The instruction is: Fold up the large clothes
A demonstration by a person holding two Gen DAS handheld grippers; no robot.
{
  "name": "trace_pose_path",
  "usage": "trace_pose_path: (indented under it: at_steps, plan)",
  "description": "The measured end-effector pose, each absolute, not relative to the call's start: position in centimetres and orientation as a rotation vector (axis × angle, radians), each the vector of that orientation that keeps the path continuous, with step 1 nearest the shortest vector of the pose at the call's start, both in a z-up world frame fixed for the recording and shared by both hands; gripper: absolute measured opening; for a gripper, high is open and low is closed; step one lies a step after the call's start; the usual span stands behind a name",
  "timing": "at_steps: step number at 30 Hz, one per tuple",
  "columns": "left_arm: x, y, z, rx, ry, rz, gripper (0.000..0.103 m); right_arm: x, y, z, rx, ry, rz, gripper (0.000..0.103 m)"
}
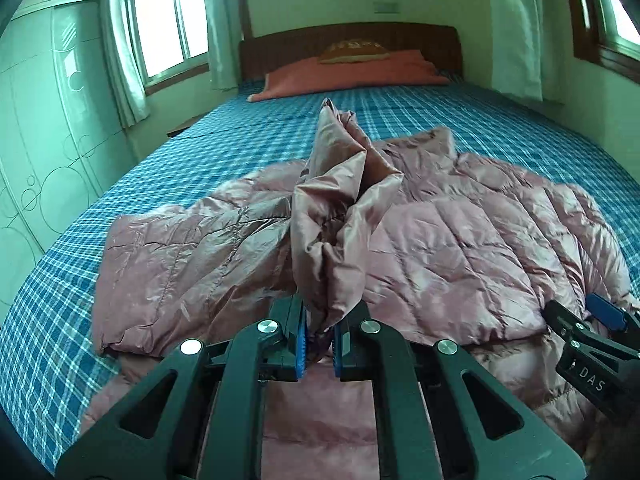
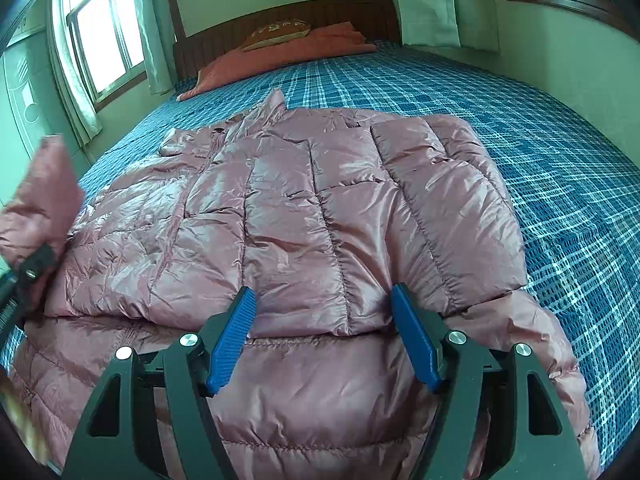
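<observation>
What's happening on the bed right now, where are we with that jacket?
A person with a gripper in each hand is folding a pink puffer jacket spread on the blue plaid bed. The left gripper is shut on a bunched piece of the jacket, probably a sleeve, lifted above the jacket's body. The right gripper is open, its blue fingers resting on the jacket's near part without gripping. The fold is not yet laid down.

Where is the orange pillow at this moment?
In both views the orange pillow lies at the far end of the bed, against the wooden headboard, beyond the pink jacket.
</observation>
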State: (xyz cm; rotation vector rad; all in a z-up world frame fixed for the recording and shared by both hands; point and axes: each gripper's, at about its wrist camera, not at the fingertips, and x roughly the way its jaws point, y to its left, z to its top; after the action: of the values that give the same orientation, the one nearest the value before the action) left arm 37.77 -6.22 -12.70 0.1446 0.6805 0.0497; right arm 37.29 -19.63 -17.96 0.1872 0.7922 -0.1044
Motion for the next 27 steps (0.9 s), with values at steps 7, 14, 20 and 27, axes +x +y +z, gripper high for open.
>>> trace_pose_path:
  at_steps: [7,14,20,27]
  plan:
    - [36.3,-8.6,-12.1,0.195,0.675,-0.027,0.059,37.3,-19.7,-17.9,0.197,0.791,-0.102,0.069]
    - [32.7,-3.9,-10.0,0.141,0.670,-0.018,0.062,36.9,-19.0,-16.6,0.195,0.797,-0.113,0.069]
    - [31.7,3.8,-9.8,0.103,0.680,0.126,0.062,37.7,-14.5,-13.8,0.207,0.772,-0.002,0.069]
    - [32.4,11.6,-10.8,0.026,0.728,0.266,0.062,42.5,-7.8,-15.4,0.248,0.878,0.148,0.068]
